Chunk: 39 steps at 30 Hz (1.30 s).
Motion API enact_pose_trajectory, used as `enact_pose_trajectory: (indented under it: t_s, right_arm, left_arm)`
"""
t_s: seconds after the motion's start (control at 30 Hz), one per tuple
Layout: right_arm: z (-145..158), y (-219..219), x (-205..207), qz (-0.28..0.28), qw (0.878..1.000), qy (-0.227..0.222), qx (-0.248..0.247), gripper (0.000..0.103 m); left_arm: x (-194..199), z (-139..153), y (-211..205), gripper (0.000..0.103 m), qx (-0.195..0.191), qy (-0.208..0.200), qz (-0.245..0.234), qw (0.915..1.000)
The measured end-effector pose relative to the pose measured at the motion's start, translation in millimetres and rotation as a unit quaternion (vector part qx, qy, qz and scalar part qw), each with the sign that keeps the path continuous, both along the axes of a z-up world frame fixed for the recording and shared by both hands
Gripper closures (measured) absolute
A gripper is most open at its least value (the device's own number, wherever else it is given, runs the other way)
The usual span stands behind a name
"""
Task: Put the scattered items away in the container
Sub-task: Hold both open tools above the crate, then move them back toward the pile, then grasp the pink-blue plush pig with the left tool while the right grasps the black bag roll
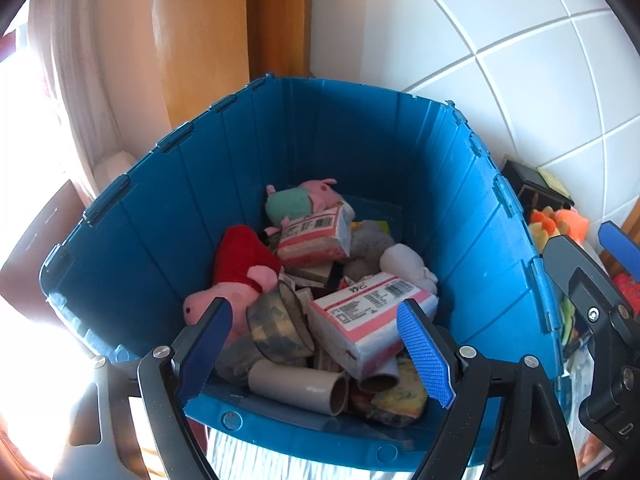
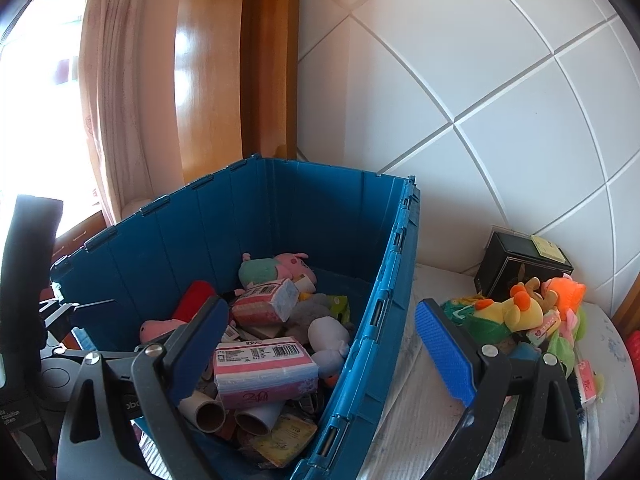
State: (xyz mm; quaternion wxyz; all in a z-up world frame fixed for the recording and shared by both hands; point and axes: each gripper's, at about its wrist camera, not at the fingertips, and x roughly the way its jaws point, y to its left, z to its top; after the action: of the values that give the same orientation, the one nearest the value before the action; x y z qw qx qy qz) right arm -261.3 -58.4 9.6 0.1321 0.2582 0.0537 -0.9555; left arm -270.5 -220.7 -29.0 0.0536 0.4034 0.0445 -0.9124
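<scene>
The left gripper [image 1: 316, 344] and right gripper [image 2: 324, 344] hover with jaws wide apart and empty over the blue bin [image 2: 360, 320] (already crammed); plush toys [image 2: 524, 312] lie beside it.

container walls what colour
Blue container, seen best in the left wrist view.

White tiled wall [image 2: 460, 80], wooden frame [image 2: 268, 60], pinkish curtain [image 2: 120, 100], bright window [image 2: 36, 80]
</scene>
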Motion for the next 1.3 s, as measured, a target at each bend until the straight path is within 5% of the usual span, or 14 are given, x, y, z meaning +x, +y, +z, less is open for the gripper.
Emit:
enact_pose_trajectory:
  t_s: [0.33, 0.77, 0.97, 1.23, 1.3]
  right_arm:
    - [8.8, 63.1, 16.2, -0.045, 0.999, 0.018, -0.021, 0.007]
    - [-3.2, 284.8, 61.2, -0.201, 0.979, 0.005, -0.039, 0.000]
    - [-64.4, 402.5, 70.1, -0.271, 0.959, -0.074, -0.023, 0.000]
    - [-158.1, 514.7, 80.4, -0.311, 0.933, -0.178, -0.027, 0.000]
    - [-174.9, 532.7, 77.9, -0.310, 0.929, -0.198, -0.038, 0.010]
  left_arm:
    - [16.9, 26.3, 60.9, 0.018, -0.044, 0.059, -0.026, 0.9970]
    - [27.0, 29.4, 257.9, 0.018, -0.053, 0.088, -0.160, 0.9818]
    - [20.4, -18.5, 361.2, 0.018, -0.045, 0.062, -0.227, 0.9710]
    - [10.1, -112.1, 453.7, 0.018, -0.055, -0.028, -0.251, 0.9661]
    - [8.0, -129.6, 464.5, 0.018, -0.060, -0.043, -0.248, 0.9659]
